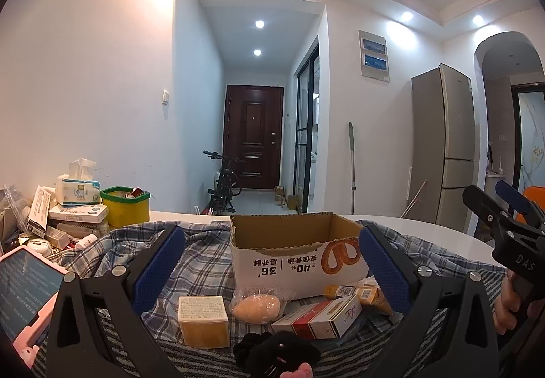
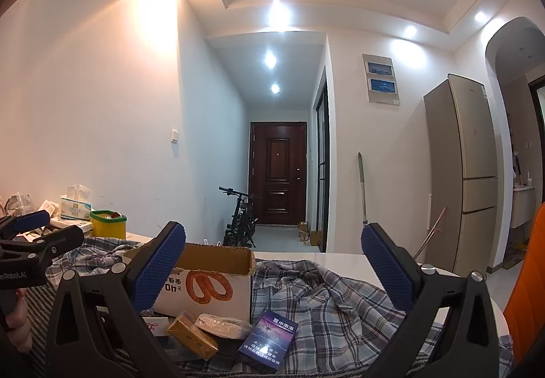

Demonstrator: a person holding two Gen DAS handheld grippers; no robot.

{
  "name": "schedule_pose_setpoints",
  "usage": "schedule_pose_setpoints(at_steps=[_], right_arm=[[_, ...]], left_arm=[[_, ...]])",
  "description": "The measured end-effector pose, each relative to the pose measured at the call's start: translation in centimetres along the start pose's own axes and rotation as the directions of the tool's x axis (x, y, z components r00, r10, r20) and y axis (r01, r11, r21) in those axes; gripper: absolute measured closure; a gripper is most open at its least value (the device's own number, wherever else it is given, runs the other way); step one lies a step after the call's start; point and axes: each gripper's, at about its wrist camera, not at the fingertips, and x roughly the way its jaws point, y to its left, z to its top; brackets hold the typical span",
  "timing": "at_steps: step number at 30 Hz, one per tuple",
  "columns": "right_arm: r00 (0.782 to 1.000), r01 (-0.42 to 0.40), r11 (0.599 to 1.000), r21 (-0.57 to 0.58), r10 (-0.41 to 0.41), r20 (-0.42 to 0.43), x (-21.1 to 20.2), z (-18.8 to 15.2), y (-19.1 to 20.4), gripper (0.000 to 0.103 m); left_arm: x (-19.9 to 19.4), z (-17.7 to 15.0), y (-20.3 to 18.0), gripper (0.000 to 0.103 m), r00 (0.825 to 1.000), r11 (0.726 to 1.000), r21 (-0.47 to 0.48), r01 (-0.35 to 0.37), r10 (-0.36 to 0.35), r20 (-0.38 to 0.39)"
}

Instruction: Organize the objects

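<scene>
An open cardboard box (image 1: 296, 252) with a pretzel print stands on a plaid cloth (image 1: 204, 262). In front of it lie a cream cube box (image 1: 203, 320), a wrapped bun (image 1: 255, 308), a red-and-white pack (image 1: 318, 318), a yellow pack (image 1: 354, 293) and a black plush (image 1: 276, 354). My left gripper (image 1: 272, 272) is open above these items, holding nothing. My right gripper (image 2: 272, 276) is also open and empty, to the right of the box (image 2: 207, 282). Below it lie a purple pack (image 2: 267, 344), a gold pack (image 2: 192, 333) and a wrapped item (image 2: 223, 325).
A pink-cased tablet (image 1: 24, 293) lies at the left. Behind it are a tissue pack (image 1: 77, 190), stacked boxes and a yellow bin (image 1: 124, 206). An orange chair (image 2: 528, 293) stands at the right table edge. Each gripper shows in the other's view, held by a hand (image 1: 507, 306).
</scene>
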Motion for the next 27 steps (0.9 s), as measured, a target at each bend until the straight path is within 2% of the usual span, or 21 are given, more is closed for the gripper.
schedule_pose_setpoints(at_steps=[27], right_arm=[[1.0, -0.003, 1.0, 0.013, 0.003, -0.018, 0.23, 0.0, -0.45, 0.0]], left_arm=[[0.01, -0.11, -0.2, 0.0, 1.0, 1.0, 0.008, -0.001, 0.001, 0.006]])
